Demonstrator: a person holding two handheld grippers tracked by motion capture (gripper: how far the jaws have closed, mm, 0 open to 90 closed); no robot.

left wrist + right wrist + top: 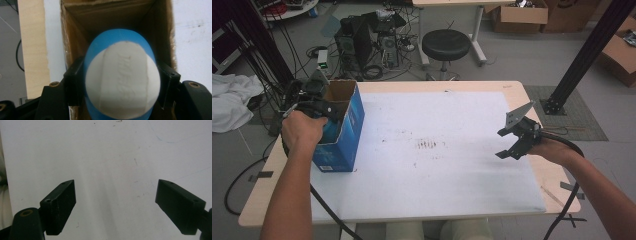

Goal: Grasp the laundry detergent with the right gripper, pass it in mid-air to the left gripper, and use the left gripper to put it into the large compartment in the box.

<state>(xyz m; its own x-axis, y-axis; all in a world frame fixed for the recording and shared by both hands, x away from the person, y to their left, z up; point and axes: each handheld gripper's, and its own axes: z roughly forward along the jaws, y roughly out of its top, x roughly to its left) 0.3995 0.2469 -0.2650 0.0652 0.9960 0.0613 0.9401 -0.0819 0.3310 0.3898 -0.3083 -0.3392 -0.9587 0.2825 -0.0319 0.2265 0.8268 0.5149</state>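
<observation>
A tall blue carton [343, 131] with an open brown top stands at the left of the white mat [447, 175]. My left gripper [321, 106] hangs at the carton's mouth, pointing down into it. In the left gripper view my left gripper [121, 83] is shut on a blue oval object with a white embossed face [122, 80], just above the brown inside of the carton [82, 22]. At the mat's right edge my right gripper [511, 144] is held open, and the bare mat [110, 157] shows between the wide-apart jaws of my right gripper [115, 206].
The wooden table [422, 86] frames the mat. Beyond it on the floor are a black stool [446, 44], a computer tower with cables [362, 42], cardboard boxes [519, 15] and a black post [584, 55]. A white cloth [232, 100] lies at the far left.
</observation>
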